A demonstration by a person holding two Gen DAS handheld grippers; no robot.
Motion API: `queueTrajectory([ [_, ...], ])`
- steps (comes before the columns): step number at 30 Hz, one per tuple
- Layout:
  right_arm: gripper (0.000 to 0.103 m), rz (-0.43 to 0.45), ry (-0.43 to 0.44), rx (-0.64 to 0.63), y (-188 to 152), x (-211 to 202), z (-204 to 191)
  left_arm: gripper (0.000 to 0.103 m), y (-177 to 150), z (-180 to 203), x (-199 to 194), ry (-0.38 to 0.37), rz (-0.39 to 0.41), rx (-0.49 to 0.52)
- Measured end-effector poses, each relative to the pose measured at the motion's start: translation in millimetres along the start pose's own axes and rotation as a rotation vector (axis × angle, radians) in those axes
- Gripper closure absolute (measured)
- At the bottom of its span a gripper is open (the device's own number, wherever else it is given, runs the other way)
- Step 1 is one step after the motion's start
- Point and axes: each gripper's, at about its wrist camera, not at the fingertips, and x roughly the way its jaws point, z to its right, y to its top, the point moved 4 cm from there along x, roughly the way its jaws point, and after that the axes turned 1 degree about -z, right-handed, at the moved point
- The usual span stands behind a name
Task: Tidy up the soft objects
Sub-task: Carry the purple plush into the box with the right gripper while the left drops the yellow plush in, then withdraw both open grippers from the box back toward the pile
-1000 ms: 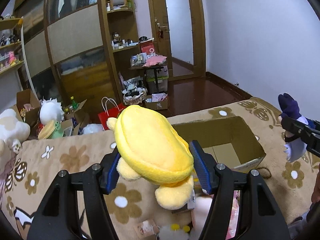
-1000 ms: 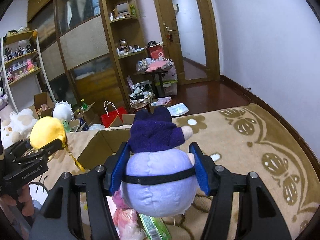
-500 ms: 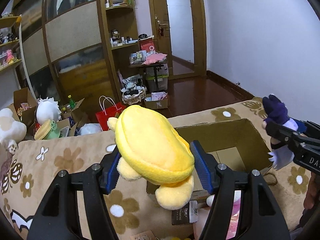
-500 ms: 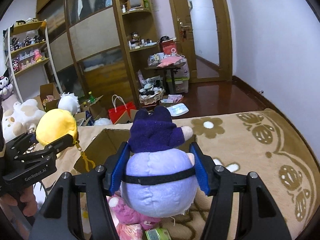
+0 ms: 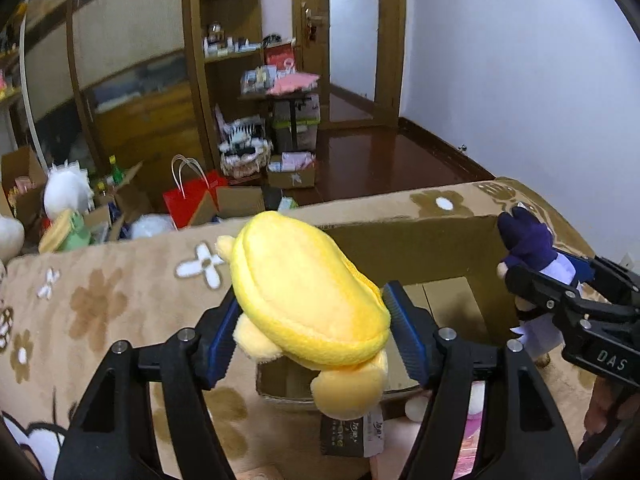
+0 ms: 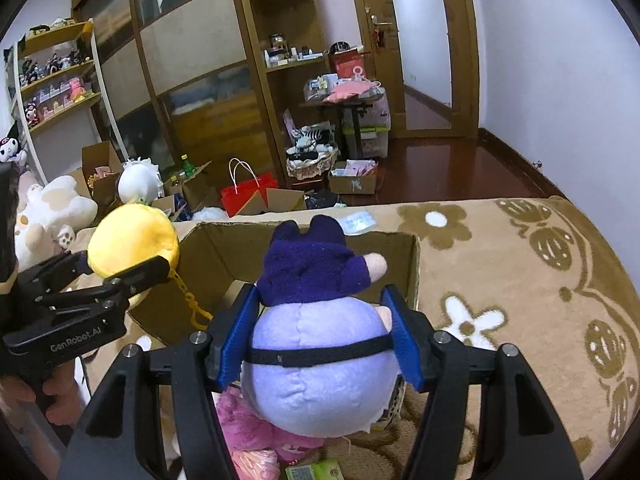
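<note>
Left wrist view: the left gripper (image 5: 310,330) has the yellow plush (image 5: 304,296) between its blue pads (image 5: 404,334). The jaws are opening, but the left pad touches the toy; on the right side a small gap is visible. The long axis of the plush runs from far left to near right, and its rounded orange end (image 5: 348,388) hangs toward the camera. It is above the near left corner of the open cardboard box (image 5: 400,252), which stands on the brown flowered blanket (image 5: 104,292).

Right wrist view: the right gripper (image 6: 320,340) carries the purple plush (image 6: 318,356) between its pads, jaws opening too, pads at its sides. The toy's long axis points away, the dark purple end (image 6: 312,264) far over the box (image 6: 216,252), the pale round end near. The yellow plush (image 6: 132,240) is at the box's left edge.
</note>
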Motion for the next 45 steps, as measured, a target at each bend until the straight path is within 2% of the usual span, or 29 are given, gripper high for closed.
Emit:
queueTrajectory([
  [3, 0.036, -0.004, 0.008, 0.005, -1.4, 1.0, 2.6, 0.027, -3.7, -4.7, 4.4, -0.002, -0.015, -0.019],
  [9, 0.034, -0.029, 0.004, 0.020, -5.0, 3.2, 5.6, 0.018, -6.2, -0.3, 5.1, 0.016, -0.025, 0.019],
  [11, 0.024, -0.037, -0.003, 0.025, -6.0, 1.4, 5.9, 0.015, -6.8, -0.5, 2.6, 0.026, -0.026, 0.027],
  [13, 0.019, -0.035, -0.003, 0.029, -6.3, -1.4, 5.2, 0.012, -7.0, -0.5, -1.4, 0.047, -0.033, 0.035],
  [14, 0.011, -0.031, -0.009, 0.033, -6.4, -3.1, 4.9, 0.010, -6.6, -1.3, -3.4, 0.055, -0.038, 0.032],
  [16, 0.000, -0.016, -0.013, 0.049, -8.0, -11.0, 4.0, 0.006, -5.1, -4.0, -12.1, 0.055, -0.034, 0.013],
  [19, 0.000, 0.007, -0.009, 0.044, -9.2, -22.0, -1.2, 0.001, -3.7, -5.6, -26.9, 0.041, -0.022, 0.004],
  [25, 0.000, 0.006, -0.044, 0.000, -13.6, -39.6, -13.7, 0.001, -9.2, -1.4, -52.7, 0.049, -0.034, 0.047],
  [35, 0.000, -0.046, -0.082, 0.071, -32.8, -64.7, -3.6, 0.001, -27.0, -9.4, -76.6, 0.028, -0.082, 0.023],
  [41, 0.000, -0.092, -0.109, 0.073, -48.7, -74.4, -1.8, 0.001, -41.9, -11.8, -81.2, 0.048, -0.175, 0.026],
  [45, 0.000, -0.121, -0.111, 0.081, -57.8, -75.6, -1.3, 0.001, -53.1, -10.2, -80.8, 0.028, -0.223, 0.026],
])
